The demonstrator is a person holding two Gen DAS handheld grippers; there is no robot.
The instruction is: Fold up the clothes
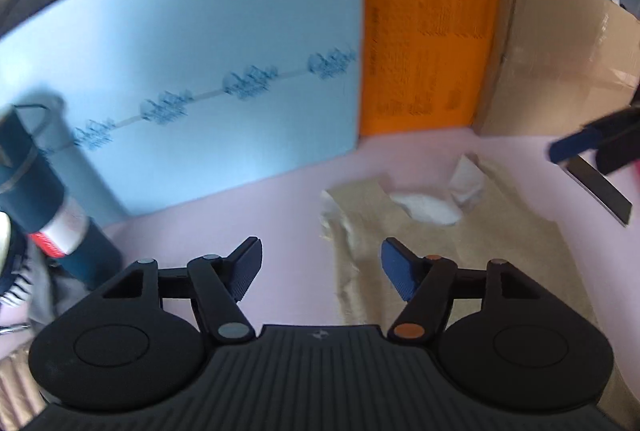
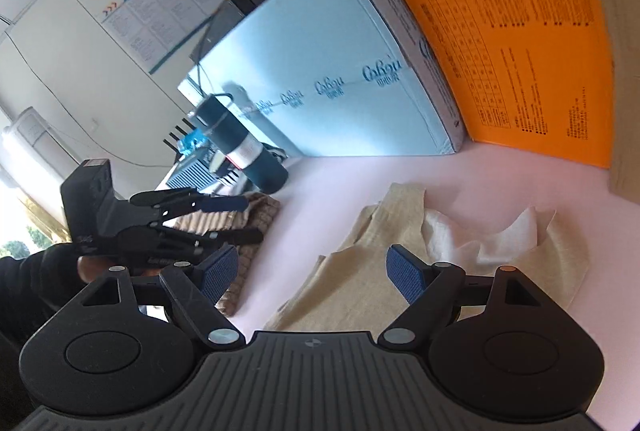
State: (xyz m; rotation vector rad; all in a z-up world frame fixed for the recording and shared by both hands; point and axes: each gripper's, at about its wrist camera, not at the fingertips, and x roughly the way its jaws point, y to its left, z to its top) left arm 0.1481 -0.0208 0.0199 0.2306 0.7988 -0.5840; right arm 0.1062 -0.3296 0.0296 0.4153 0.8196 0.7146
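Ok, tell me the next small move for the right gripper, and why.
Probably lower the right gripper onto the near edge of the beige garment and close. Its jaws are open and empty above the cloth, which lies rumpled and unfolded on the pink surface.

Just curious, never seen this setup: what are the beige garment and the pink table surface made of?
The beige garment looks like thin matte woven cloth, perhaps linen: it creases softly, with white lining showing. The pink table surface looks smooth and matte, possibly foam or a mat; hard to tell.

You've got a beige garment (image 2: 360, 283) lying rumpled on the pink table (image 2: 328, 187), its white lining (image 2: 480, 235) turned out.
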